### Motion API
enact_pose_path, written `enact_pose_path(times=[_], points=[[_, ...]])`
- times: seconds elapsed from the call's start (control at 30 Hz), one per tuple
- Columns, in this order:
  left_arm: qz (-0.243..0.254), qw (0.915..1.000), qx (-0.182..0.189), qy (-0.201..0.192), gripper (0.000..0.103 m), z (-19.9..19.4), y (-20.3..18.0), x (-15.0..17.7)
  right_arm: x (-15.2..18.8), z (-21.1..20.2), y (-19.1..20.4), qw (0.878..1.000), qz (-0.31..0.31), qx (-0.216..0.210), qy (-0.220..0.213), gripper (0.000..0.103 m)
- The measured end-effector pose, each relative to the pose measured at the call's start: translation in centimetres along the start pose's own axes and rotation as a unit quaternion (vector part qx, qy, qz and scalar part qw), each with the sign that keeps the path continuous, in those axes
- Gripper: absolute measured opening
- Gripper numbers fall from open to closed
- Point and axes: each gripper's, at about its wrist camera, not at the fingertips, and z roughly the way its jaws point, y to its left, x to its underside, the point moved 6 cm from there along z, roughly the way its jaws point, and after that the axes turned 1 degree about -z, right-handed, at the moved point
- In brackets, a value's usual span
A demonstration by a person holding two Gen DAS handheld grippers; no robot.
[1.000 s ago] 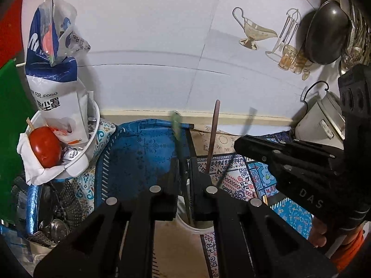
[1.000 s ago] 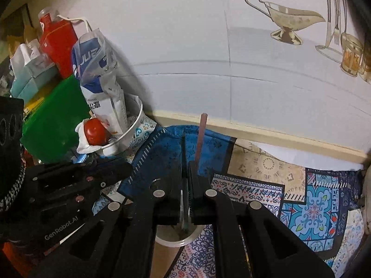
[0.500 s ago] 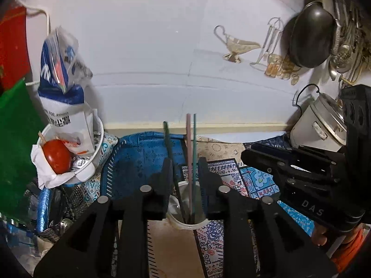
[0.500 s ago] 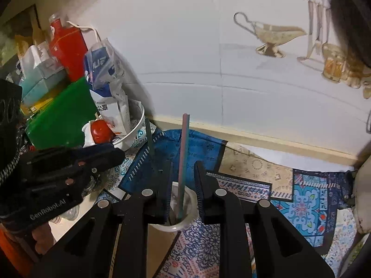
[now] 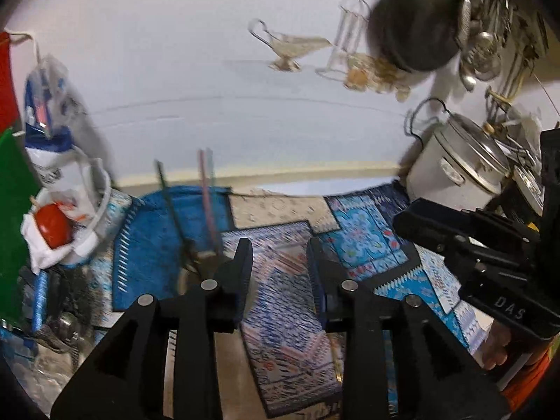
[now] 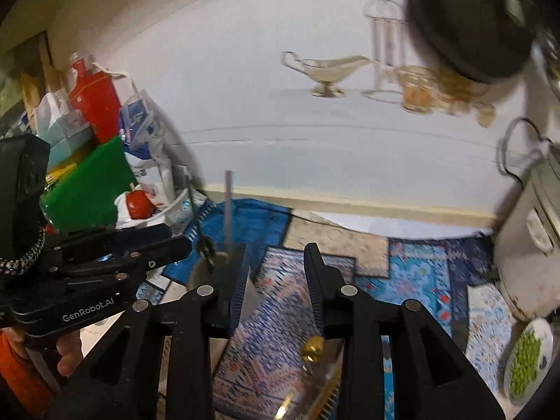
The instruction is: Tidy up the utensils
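A white cup (image 5: 190, 274) stands on the patterned mat, holding a pink chopstick (image 5: 207, 203) and a dark green one (image 5: 169, 203) upright. It also shows in the right wrist view (image 6: 201, 273) with a grey stick (image 6: 228, 210). My left gripper (image 5: 279, 262) is open and empty, just right of the cup. My right gripper (image 6: 274, 266) is open and empty, above a gold-tipped utensil (image 6: 311, 350) lying on the mat. The right gripper also shows in the left wrist view (image 5: 465, 245), the left gripper in the right wrist view (image 6: 140, 248).
A white bowl (image 5: 94, 210) with a red tomato and a flour bag stands at the left by a green board (image 6: 87, 189). A rice cooker (image 5: 458, 168) stands at the right. A plate of green peas (image 6: 528, 357) lies at the right edge. A dark pan (image 5: 416, 21) hangs above.
Both grippers opened wide, let go of the chopsticks now standing in the cup, and moved to the right and back from it.
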Motion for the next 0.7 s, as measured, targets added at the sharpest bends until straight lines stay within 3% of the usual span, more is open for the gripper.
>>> enact_pose_path(times=[0.3, 0.53, 0.7], points=[[0.026, 0.9966, 0.014, 0.077, 0.031, 5.2, -4.5, 4.5, 5.6, -0.8, -6.6, 0.996, 0.053, 0.057, 0.047, 0.030], [0.047, 0.9857, 0.004, 0.162, 0.031, 10.5, -5.8, 9.8, 10.4, 0.2, -10.3, 0.988, 0.090, 0.077, 0.100, 0.030], [0.052, 0.9780, -0.003, 0.202, 0.031, 13.1, -5.7, 12.5, 13.1, 1.3, -11.2, 0.982, 0.104, 0.078, 0.135, 0.030]])
